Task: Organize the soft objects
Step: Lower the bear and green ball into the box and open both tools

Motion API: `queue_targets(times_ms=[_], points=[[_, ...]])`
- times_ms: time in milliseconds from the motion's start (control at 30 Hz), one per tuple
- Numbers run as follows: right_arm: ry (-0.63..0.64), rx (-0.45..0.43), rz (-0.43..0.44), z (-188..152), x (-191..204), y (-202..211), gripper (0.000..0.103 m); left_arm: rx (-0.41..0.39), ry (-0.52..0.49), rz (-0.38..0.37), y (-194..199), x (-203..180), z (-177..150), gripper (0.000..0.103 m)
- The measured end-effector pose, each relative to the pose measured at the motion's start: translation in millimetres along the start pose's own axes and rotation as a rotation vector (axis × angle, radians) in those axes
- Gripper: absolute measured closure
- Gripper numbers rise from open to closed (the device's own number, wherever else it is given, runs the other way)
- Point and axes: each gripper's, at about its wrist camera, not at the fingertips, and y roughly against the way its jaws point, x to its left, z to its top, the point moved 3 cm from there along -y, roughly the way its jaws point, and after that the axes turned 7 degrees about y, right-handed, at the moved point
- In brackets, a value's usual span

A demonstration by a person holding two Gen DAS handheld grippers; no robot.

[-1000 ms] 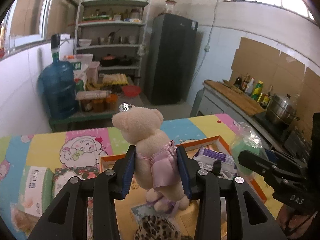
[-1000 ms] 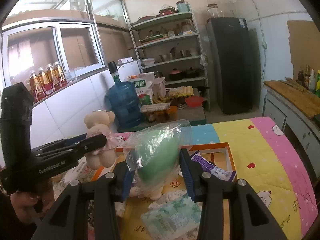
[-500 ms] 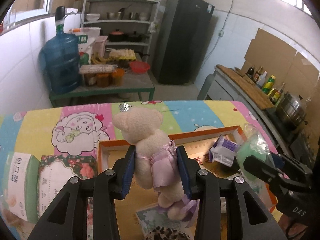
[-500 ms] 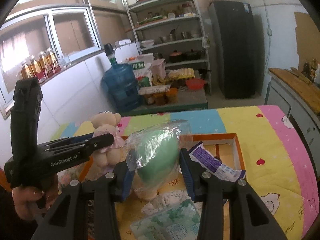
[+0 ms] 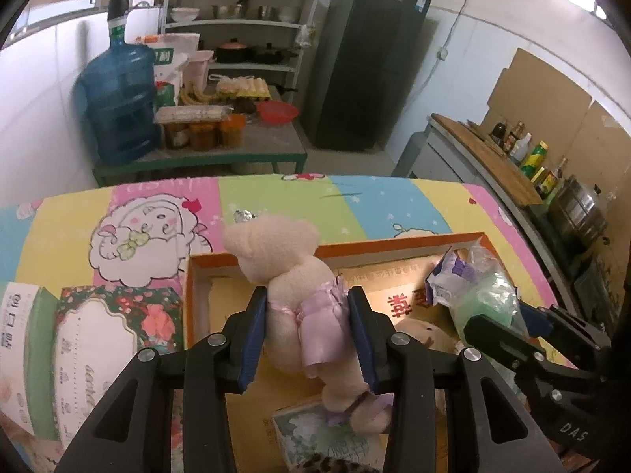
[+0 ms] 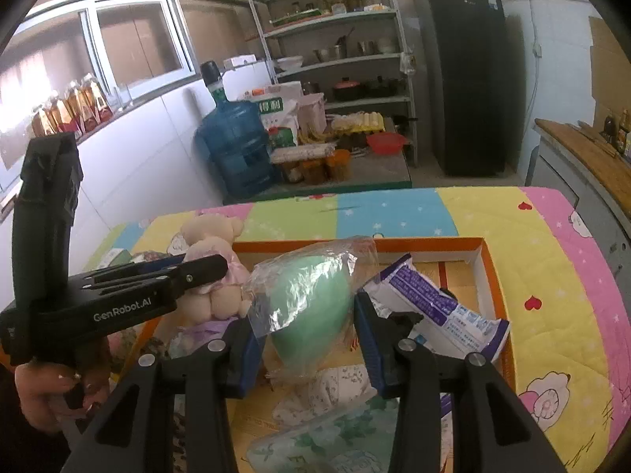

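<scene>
My left gripper (image 5: 309,329) is shut on a cream teddy bear (image 5: 284,264) in a lilac dress, held over the left part of an orange-rimmed cardboard box (image 5: 394,245). The bear (image 6: 213,236) shows in the right wrist view too, clamped by the left gripper (image 6: 197,272). My right gripper (image 6: 309,333) is shut on a green soft object wrapped in clear plastic (image 6: 311,299), over the box's middle (image 6: 489,272). That wrapped object (image 5: 485,295) sits at the right of the left wrist view. A purple-and-white tissue pack (image 6: 430,307) lies in the box's right part.
Floral tissue packs (image 6: 327,433) and a leopard-print item (image 5: 327,465) lie in the box near me. Two boxed tissue packs (image 5: 94,339) sit left of the box on the colourful cartoon cloth (image 5: 374,201). A hand (image 6: 51,390) holds the left gripper's handle. Shelves, a water jug and a fridge stand behind.
Both grippers have come down and forward over the box, each with its load still held. The views now tilt further down, so more of the table and box shows.
</scene>
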Motion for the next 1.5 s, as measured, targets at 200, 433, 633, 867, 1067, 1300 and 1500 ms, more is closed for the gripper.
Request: queue_targets(times_ms=[200,433,633,867,1067,1300,1500], points=[[0.011,0.034,-0.017,-2.0,2.9,-7.8,0.059,0.015,-0.009,0.005,-4.8,0.9,-3.4,0.060],[0.017,0.047,-0.031,-3.7,3.7,-11.2,0.058,0.010,-0.003,-0.007,-2.8,3.9,-3.0,0.051],[0.013,0.045,-0.032,-4.2,2.6,-11.1,0.058,0.000,-0.004,-0.011,3.4,3.8,-5.8,0.046],[0.008,0.035,-0.040,-5.8,2.9,-4.6,0.050,-0.030,-0.012,-0.006,20.0,3.3,-10.1,0.046],[0.012,0.010,-0.055,-4.6,4.4,6.3,0.045,-0.063,-0.010,-0.015,38.6,7.9,-12.0,0.046],[0.016,-0.015,-0.064,-5.4,11.1,20.8,0.045,-0.108,-0.018,-0.019,61.2,10.0,-15.4,0.046],[0.021,-0.045,-0.056,-6.1,25.0,35.2,0.045,-0.163,-0.028,-0.004,85.1,15.0,-20.8,0.046]])
